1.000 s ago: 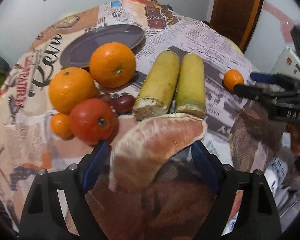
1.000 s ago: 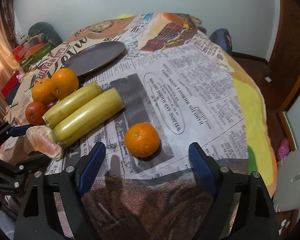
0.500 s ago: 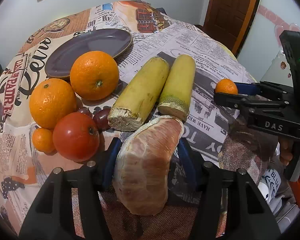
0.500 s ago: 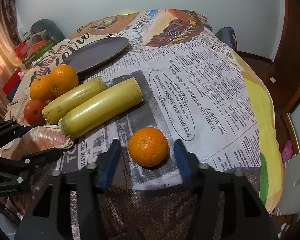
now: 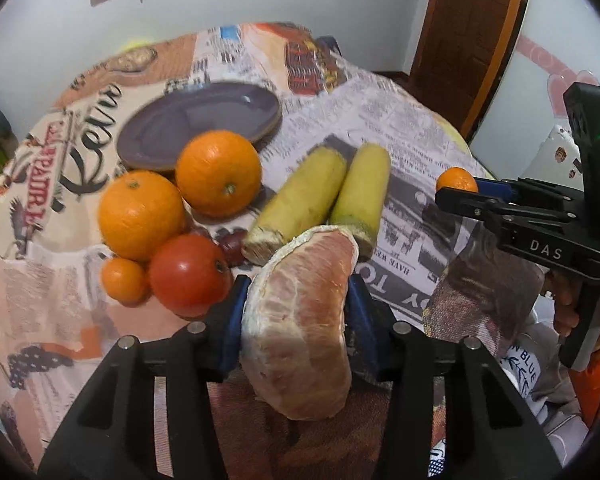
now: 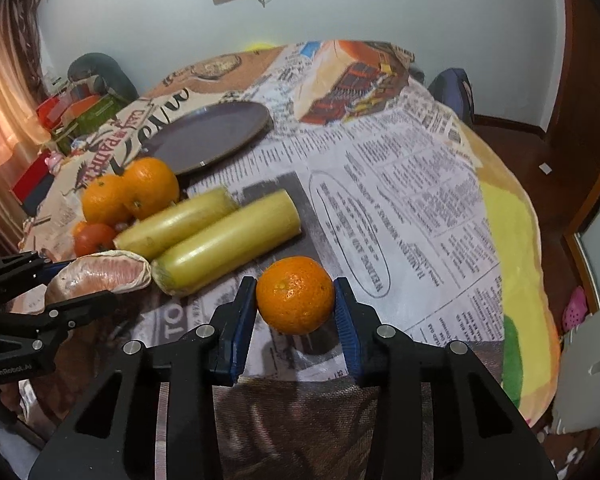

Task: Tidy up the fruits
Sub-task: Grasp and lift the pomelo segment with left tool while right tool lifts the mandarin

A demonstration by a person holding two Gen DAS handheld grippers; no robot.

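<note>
**Blue pads now closed on both fruits**

Half a second ago both pairs of fingers stood apart from their fruit; now each pair presses on it. The left gripper (image 5: pixel 296 320) clamps the peeled pomelo segment (image 5: pixel 300 320), which stands tilted between the blue pads (image 5: pixel 232 328) with its upper tip leaning toward the two sugarcane pieces (image 5: pixel 320 196). The right gripper (image 6: pixel 296 312) grips the small mandarin (image 6: pixel 295 295), a pad touching each side.

Taking the purple plate (image 5: pixel 200 124) as landmark: two large oranges (image 5: pixel 218 172) lie just in front of it, one touching its rim. A tomato (image 5: pixel 188 274) and a tiny mandarin (image 5: pixel 123 280) sit nearer still to the camera, just left of the pomelo. The sugarcane lies to the plate's right front. Beyond and right of the plate the newspaper-print tablecloth (image 6: pixel 400 184) lies bare out to the table's rounded edge, while its left side is crowded with fruit.
</note>
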